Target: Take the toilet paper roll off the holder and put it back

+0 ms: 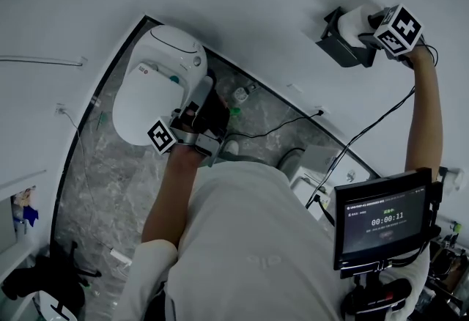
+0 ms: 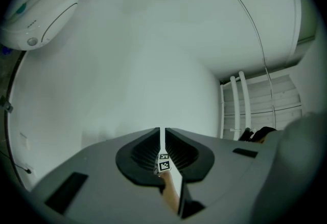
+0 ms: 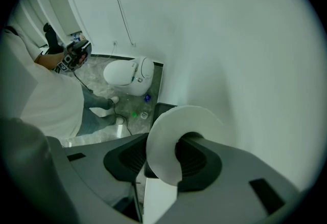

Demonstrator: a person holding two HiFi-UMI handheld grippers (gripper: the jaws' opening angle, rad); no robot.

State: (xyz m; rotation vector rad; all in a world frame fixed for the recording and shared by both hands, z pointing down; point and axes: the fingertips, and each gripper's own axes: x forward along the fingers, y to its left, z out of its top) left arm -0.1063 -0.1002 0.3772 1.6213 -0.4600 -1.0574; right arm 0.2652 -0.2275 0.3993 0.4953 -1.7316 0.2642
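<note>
The white toilet paper roll (image 1: 357, 23) is at the dark wall holder (image 1: 338, 46), high on the right of the head view. My right gripper (image 1: 376, 28) reaches up to it, and its jaws are shut on the roll. In the right gripper view the roll (image 3: 168, 138) fills the gap between the jaws of the right gripper (image 3: 162, 155), with the holder (image 3: 162, 109) just behind it. Whether the roll still hangs on the holder I cannot tell. My left gripper (image 1: 209, 101) hangs low above the floor, shut and empty. In its own view the left gripper (image 2: 162, 138) shows only a thin slit.
A white toilet (image 1: 157, 81) stands on the grey marble floor (image 1: 110, 187) to the left. A bottle (image 1: 239, 96) and black cables (image 1: 293, 122) lie near the wall. A monitor (image 1: 381, 220) is mounted at the lower right. White walls surround the spot.
</note>
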